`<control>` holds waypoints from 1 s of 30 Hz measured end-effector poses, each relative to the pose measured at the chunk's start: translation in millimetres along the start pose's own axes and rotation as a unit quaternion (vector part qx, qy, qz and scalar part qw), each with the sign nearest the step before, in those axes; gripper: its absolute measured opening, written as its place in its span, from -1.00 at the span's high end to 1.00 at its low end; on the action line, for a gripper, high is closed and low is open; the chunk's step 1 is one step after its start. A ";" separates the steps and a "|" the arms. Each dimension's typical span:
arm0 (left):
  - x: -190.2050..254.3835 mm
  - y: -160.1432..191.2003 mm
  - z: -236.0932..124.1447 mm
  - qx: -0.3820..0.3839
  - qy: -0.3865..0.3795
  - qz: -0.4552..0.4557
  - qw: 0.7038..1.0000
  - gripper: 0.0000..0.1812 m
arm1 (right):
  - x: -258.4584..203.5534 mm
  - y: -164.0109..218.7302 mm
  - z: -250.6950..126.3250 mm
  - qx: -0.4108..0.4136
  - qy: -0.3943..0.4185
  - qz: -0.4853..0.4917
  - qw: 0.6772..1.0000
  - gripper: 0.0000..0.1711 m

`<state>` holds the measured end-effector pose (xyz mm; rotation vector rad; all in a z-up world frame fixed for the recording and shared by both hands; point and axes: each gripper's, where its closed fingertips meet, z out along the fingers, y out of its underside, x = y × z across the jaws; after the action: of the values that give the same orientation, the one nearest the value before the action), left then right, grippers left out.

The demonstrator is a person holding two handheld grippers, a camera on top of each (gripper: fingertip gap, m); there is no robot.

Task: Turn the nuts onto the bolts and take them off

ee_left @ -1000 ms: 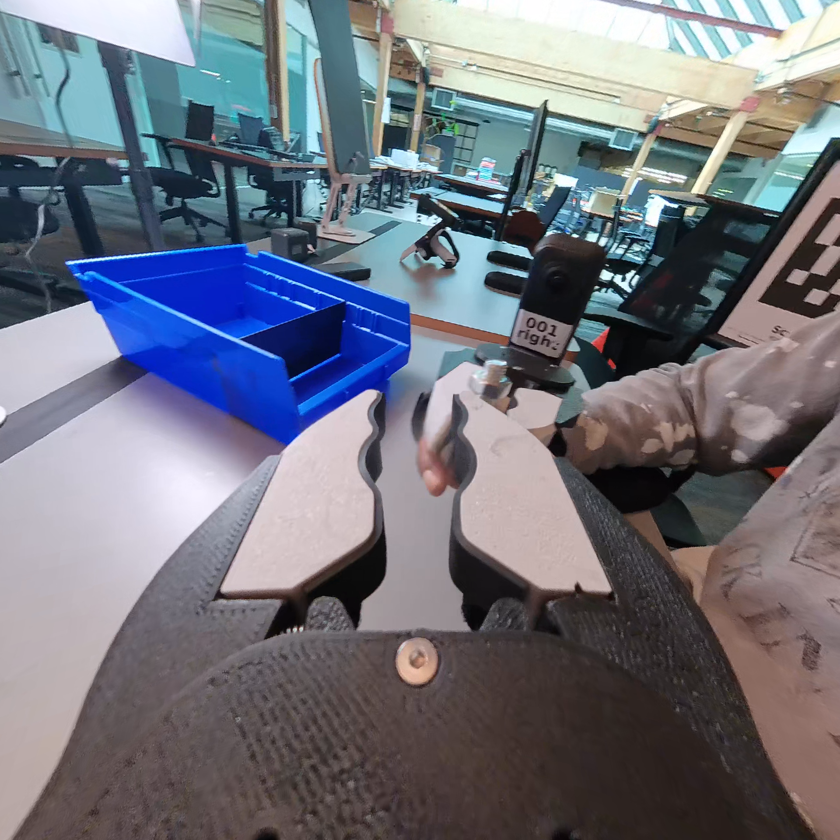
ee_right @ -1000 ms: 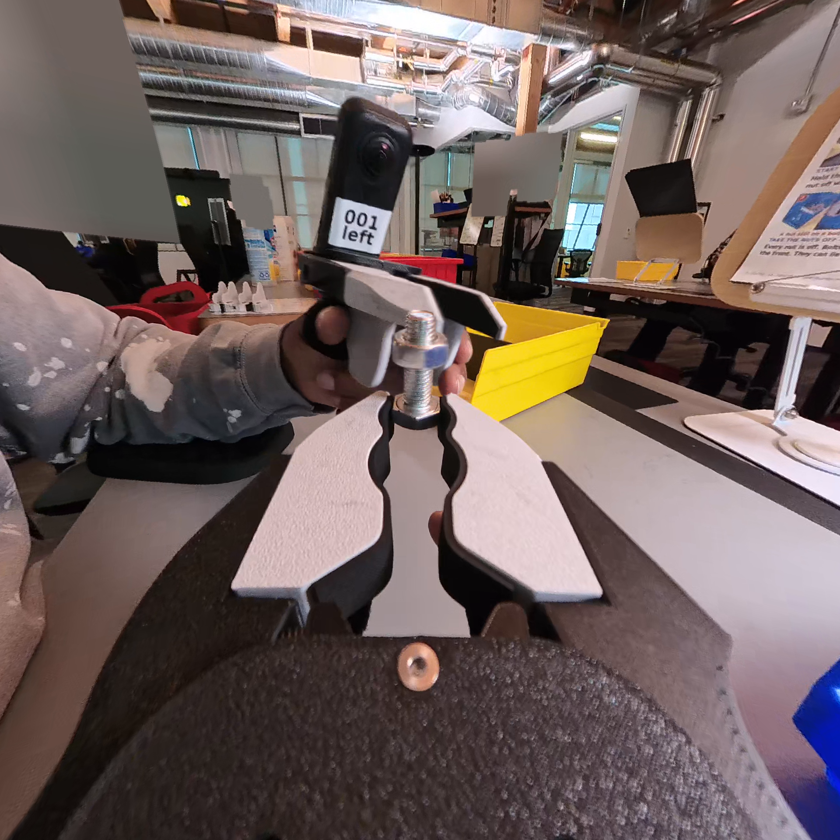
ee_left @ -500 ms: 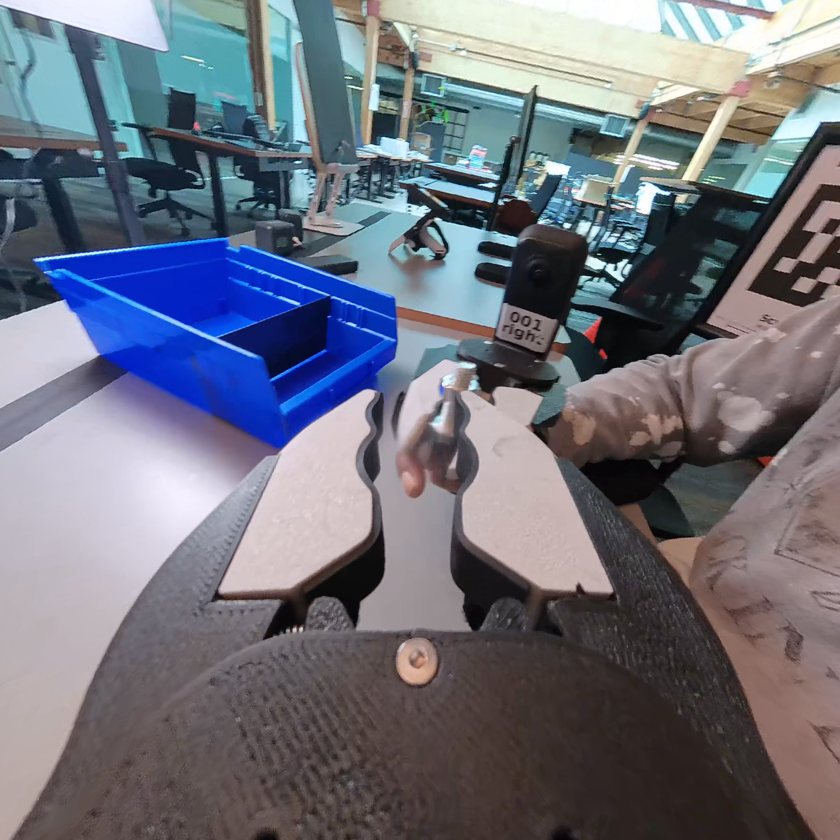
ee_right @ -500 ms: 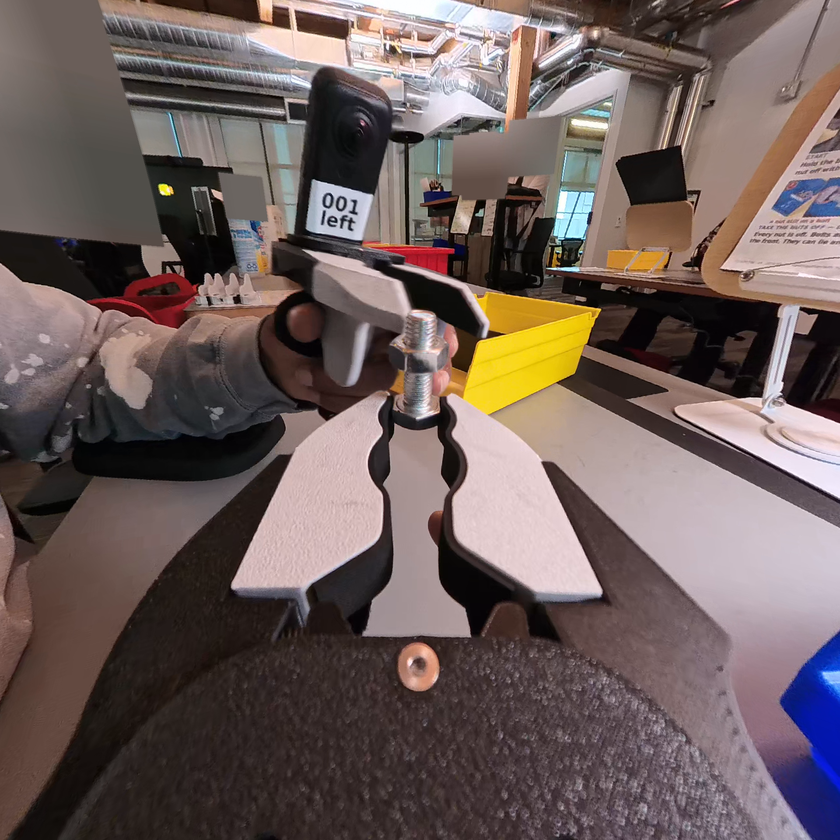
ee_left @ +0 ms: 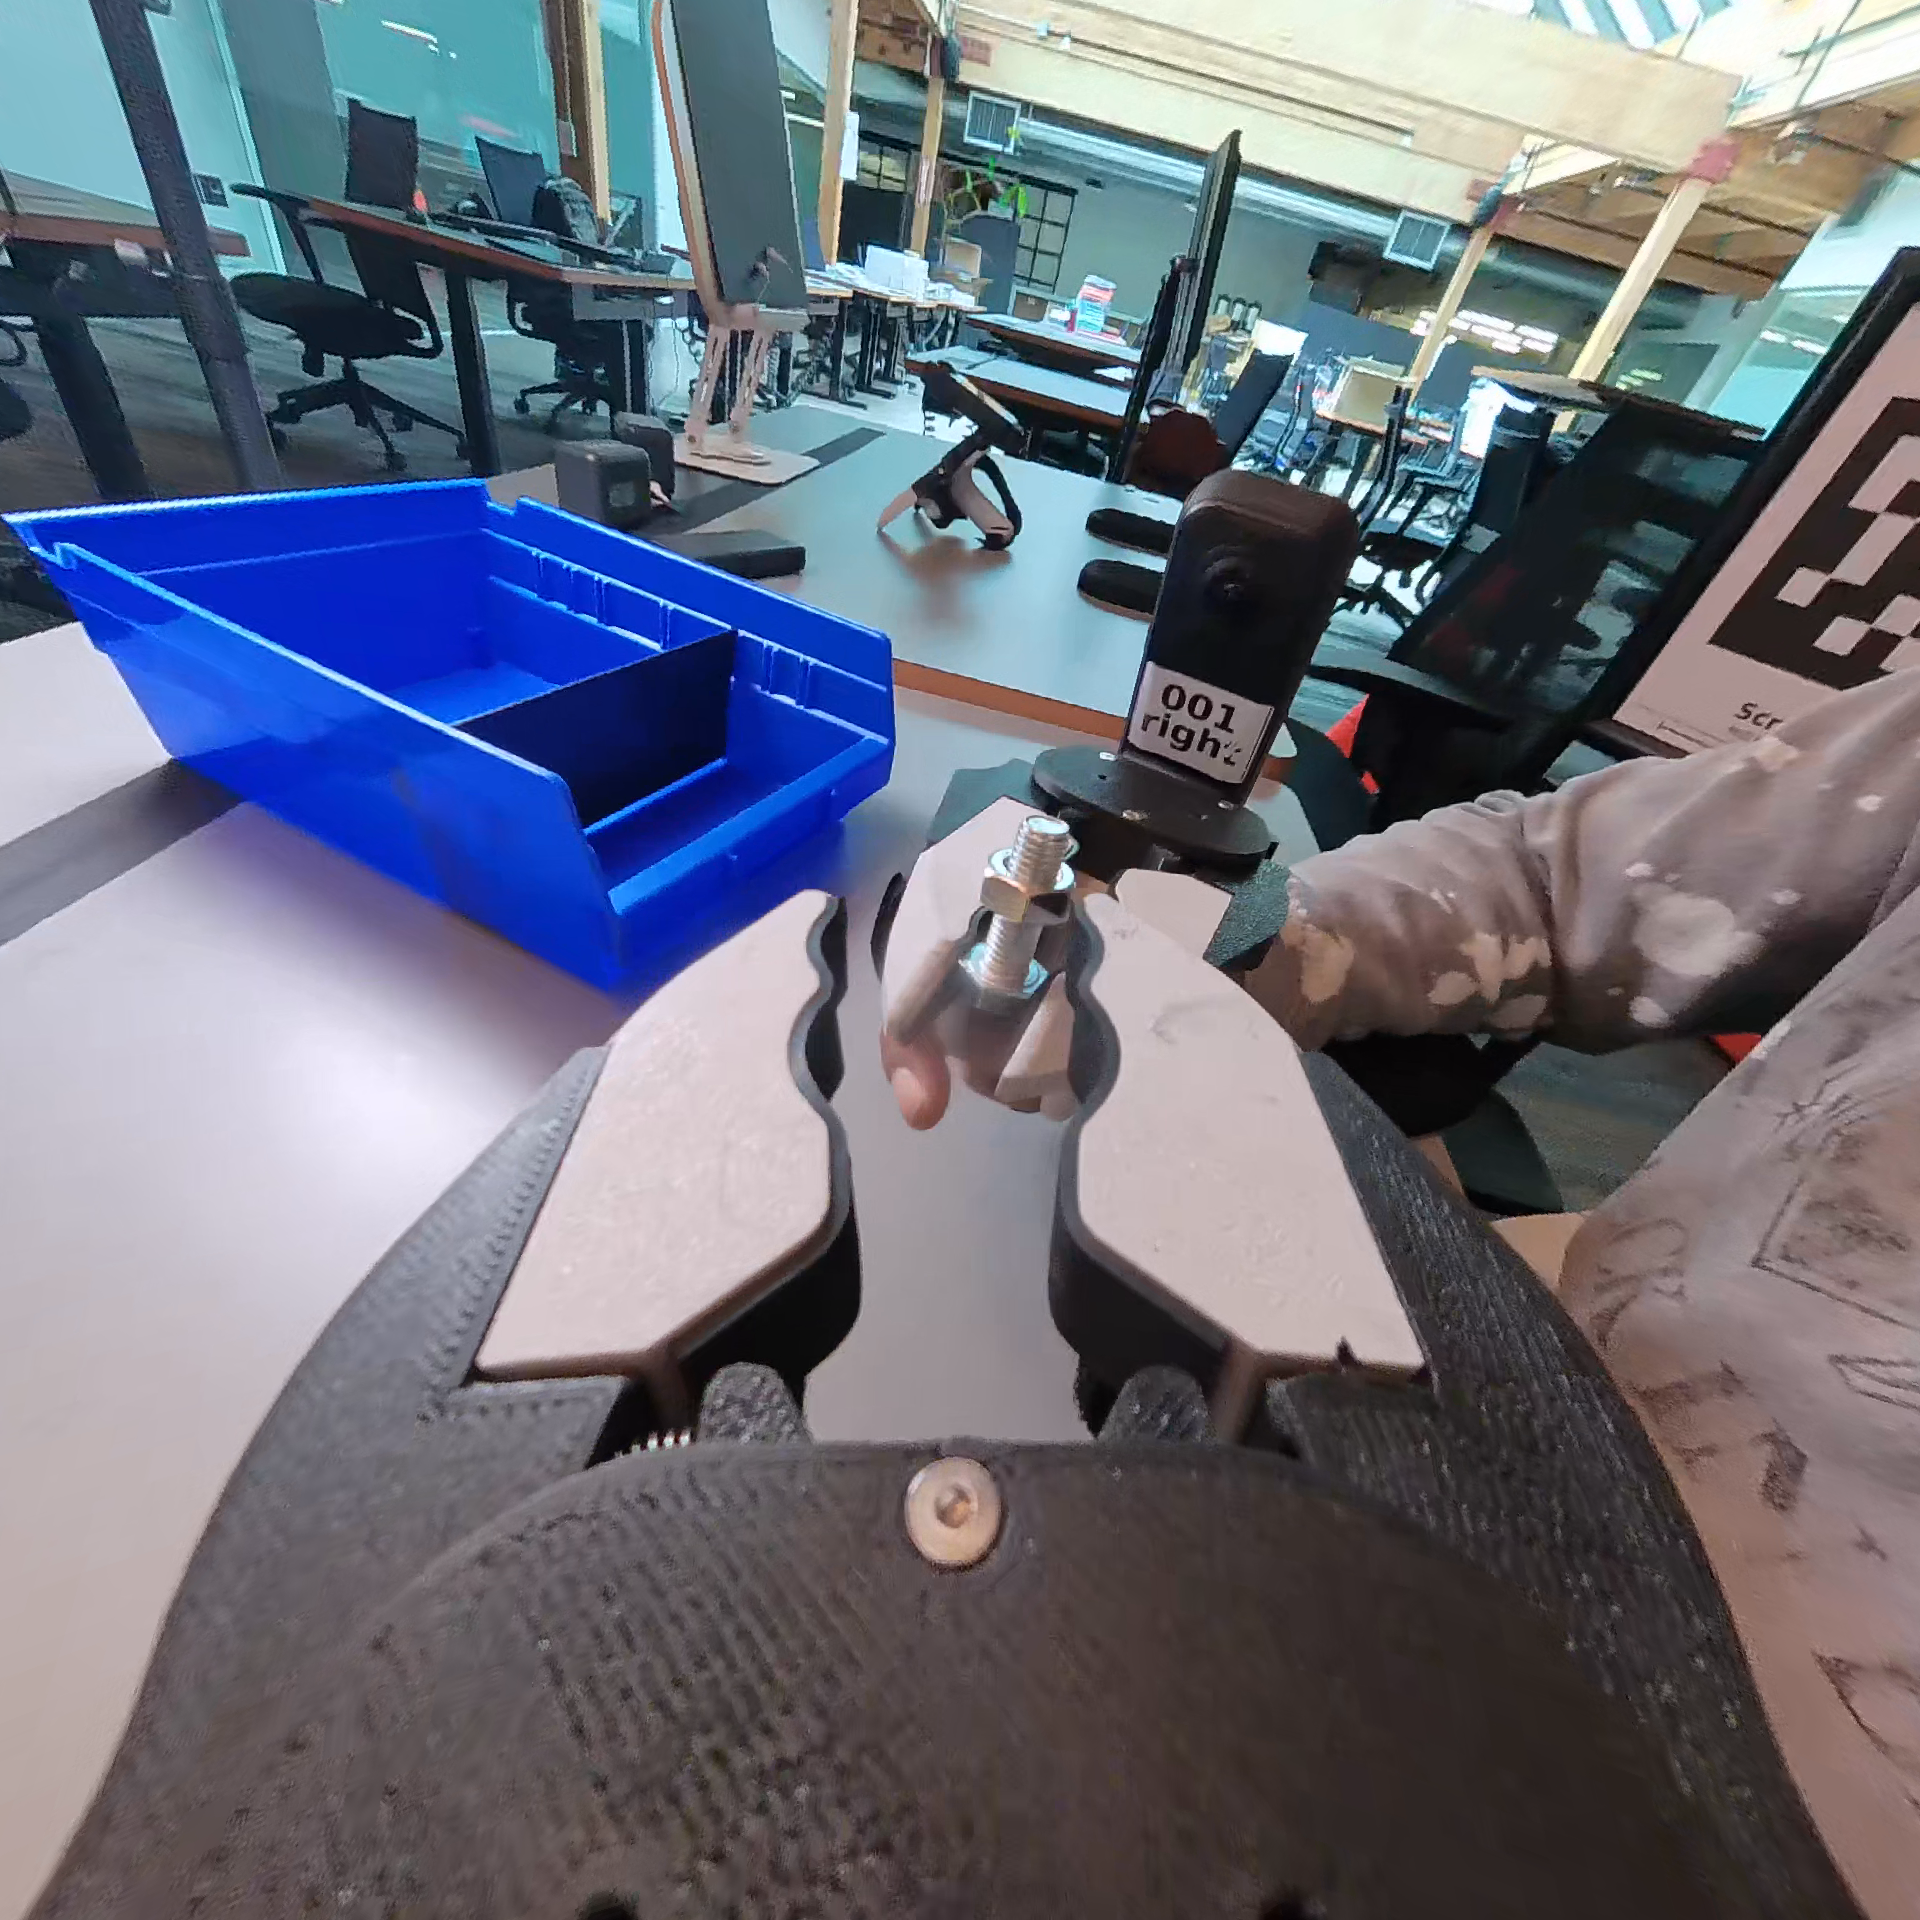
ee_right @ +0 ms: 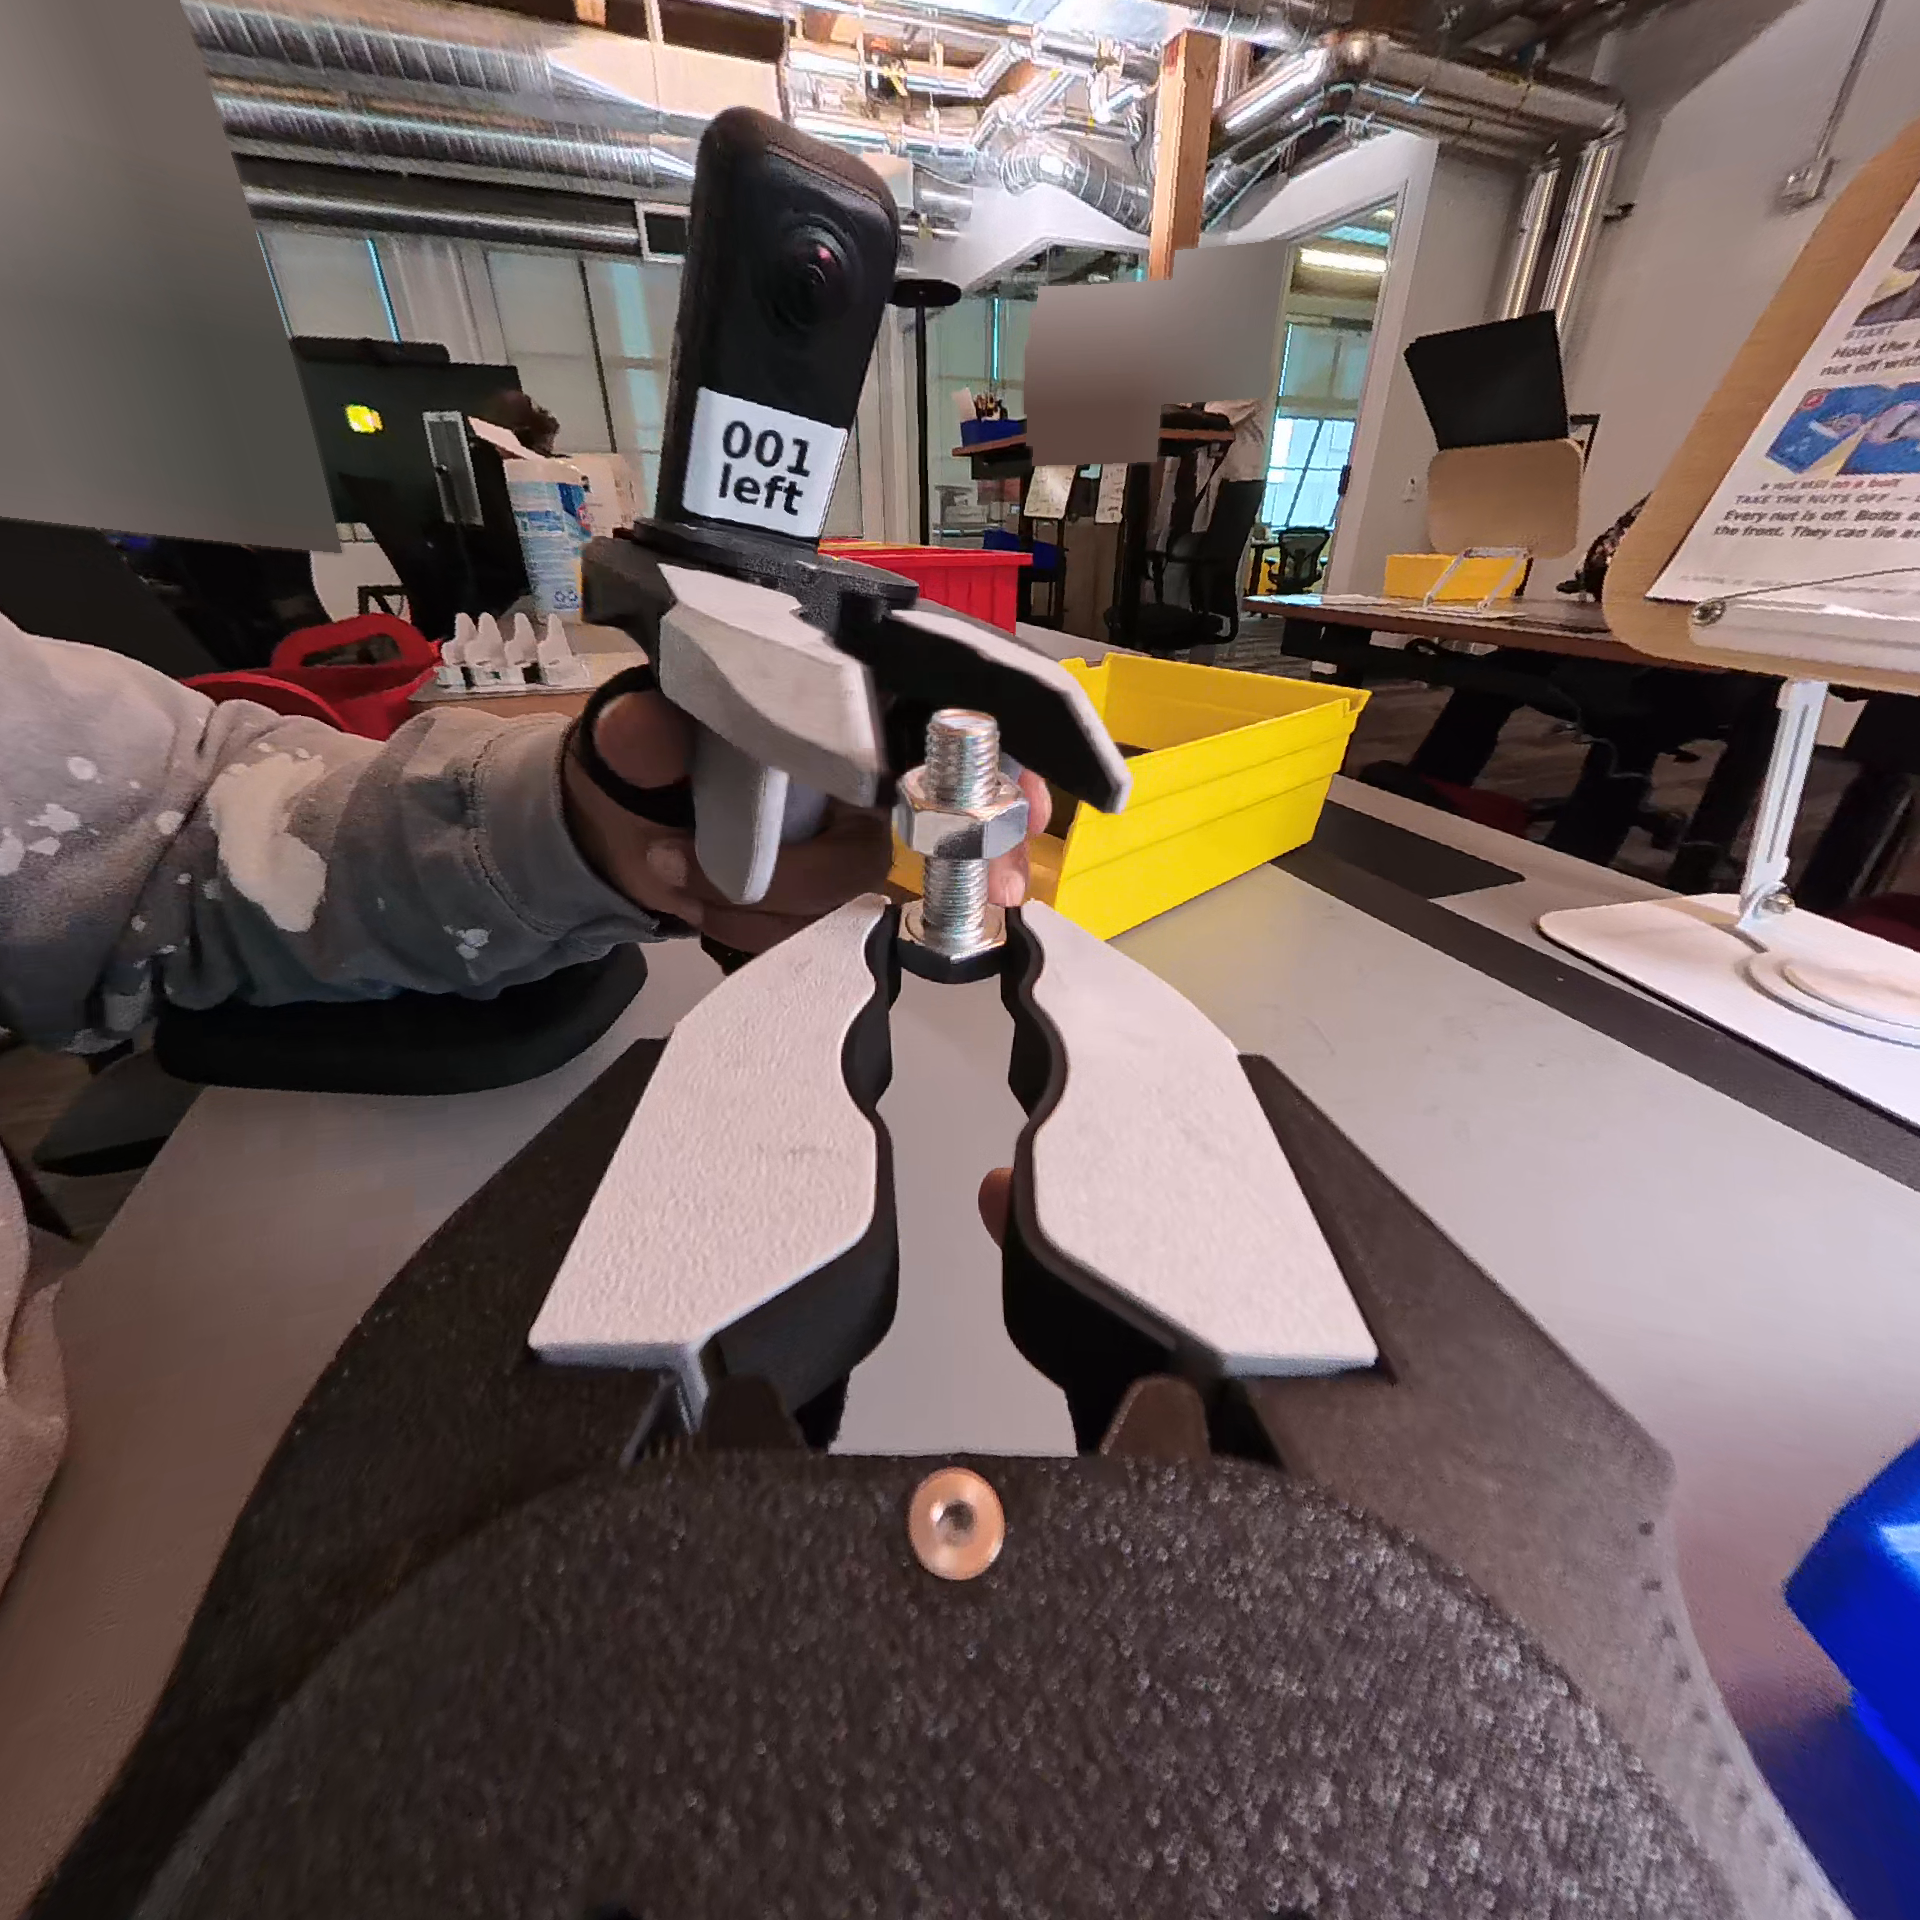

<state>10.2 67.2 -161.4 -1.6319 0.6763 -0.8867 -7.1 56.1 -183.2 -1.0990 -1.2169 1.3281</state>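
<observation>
Right gripper [ee_right: 951, 940] pinching threaded steel bolt [ee_right: 958, 831] head | hex nut [ee_right: 958, 821] mid-shaft | left gripper [ee_left: 961, 997] spread

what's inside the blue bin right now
The blue bin looks empty in the left wrist view: a dark divider splits it into compartments, and the floor that shows is bare. Its near wall hides the front corners, so small parts there cannot be ruled out.

Shiny threaded metal bolt [ee_right: 958, 831], glossy plastic bin [ee_left: 312, 665]

Bolt [ee_left: 1006, 935] between far tongs [ee_left: 987, 1023]
</observation>
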 end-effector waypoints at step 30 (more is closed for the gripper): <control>-32.2 5.5 -9.0 -0.020 -0.090 0.019 0.996 0.80 | 9.2 4.0 -1.2 -0.022 0.018 0.010 1.000 0.79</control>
<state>-15.1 87.0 -172.2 -1.7047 0.6012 -0.6924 -7.1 65.3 -187.3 -1.1646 -1.2151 1.2971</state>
